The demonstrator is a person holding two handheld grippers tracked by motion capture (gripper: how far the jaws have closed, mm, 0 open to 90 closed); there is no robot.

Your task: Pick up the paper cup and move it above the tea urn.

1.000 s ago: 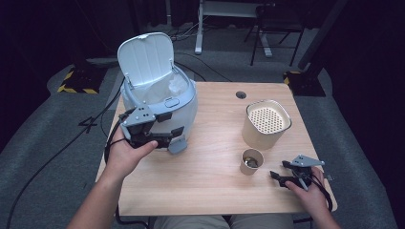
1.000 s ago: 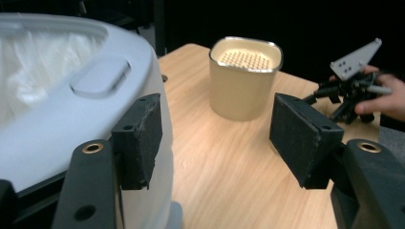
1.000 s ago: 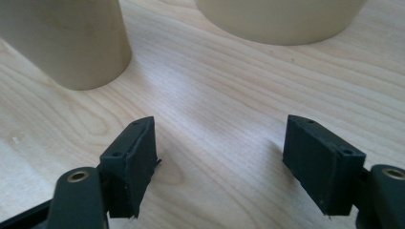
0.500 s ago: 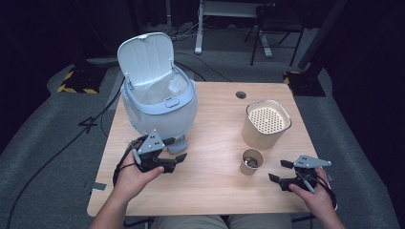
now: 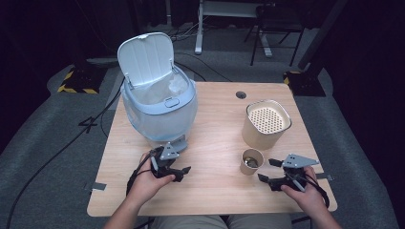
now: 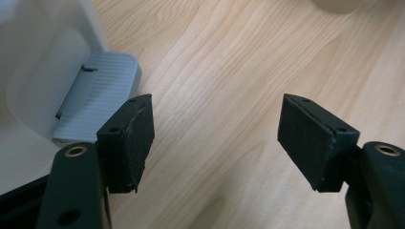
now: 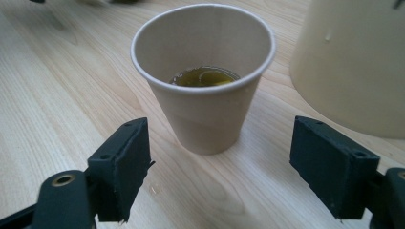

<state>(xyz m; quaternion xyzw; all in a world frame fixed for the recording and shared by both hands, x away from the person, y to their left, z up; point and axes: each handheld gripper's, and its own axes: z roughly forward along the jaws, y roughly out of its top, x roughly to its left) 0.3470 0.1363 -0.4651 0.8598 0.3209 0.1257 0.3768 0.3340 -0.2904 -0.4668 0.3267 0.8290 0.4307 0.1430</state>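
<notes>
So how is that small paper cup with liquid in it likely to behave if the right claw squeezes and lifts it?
The paper cup looks thin-walled, so a hard squeeze would probably dent it. It holds a little yellowish liquid low down, so it is likely light, though a tilt could still spill it. It narrows toward its base, so a sideways push may tip it. The right claw stands open before it.

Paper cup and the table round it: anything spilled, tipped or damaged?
Nothing stands out. The paper cup stands upright on the table with yellowish liquid low inside and no puddle round its base. The right gripper sits open in front of it, not touching. The bin has its lid up; the perforated-top canister stands upright.
</notes>
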